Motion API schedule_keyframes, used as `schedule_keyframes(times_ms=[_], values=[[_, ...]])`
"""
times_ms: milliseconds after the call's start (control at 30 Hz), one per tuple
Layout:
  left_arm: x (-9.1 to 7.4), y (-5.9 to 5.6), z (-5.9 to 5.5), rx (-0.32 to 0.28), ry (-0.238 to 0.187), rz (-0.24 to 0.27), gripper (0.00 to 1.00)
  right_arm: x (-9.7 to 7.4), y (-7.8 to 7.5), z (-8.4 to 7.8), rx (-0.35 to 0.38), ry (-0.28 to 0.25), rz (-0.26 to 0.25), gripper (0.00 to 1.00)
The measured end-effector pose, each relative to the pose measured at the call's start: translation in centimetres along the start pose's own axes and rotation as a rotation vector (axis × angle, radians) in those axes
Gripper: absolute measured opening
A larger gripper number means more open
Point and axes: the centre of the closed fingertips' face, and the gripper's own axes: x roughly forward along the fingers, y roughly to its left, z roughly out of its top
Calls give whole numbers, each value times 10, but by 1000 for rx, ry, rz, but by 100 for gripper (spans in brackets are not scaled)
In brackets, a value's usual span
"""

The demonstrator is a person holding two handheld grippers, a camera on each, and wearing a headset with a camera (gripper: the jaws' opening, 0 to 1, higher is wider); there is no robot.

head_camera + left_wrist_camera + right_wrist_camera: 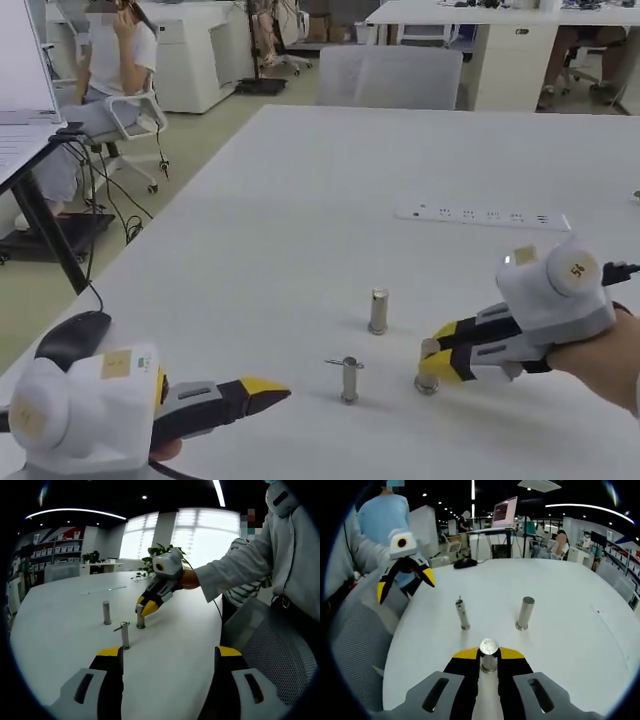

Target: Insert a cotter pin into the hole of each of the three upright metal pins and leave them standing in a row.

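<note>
Fingers of my right gripper are pinched on the right pin. One yellow tip sits on each side of its upper part, and its round top shows between them. That pin stands upright with its foot on the tabletop, close to the near edge.

Just beside it, toward my left hand, stands the left pin, also upright and not touching the first. A cotter pin runs level through it near the top, with most of its length sticking out on the left side. The back pin stands upright farther from the near edge, behind the gap between the other two and apart from both.

My left gripper hangs over bare tabletop toward the near left corner. Its fingers are spread wide and point at the three pins from well apart. From the right gripper view its two yellow tips are splayed open above the tabletop's edge.

Farther out, a white power strip lies flat toward the right edge, well behind the pins. A dark mouse rests at the left edge near that gripper. Beyond that edge a person sits on a chair on the floor.
</note>
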Motion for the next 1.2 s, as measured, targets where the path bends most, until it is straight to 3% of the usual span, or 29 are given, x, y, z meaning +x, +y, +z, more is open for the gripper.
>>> schedule_keyframes(times_ms=[567,1200], values=[[8,-8,7,18,9,-23,73,-28,43,-12,-63,-10,145,13],[12,-16,7,23,15,-39,72,-40,71,-26,-89,-23,210,13]])
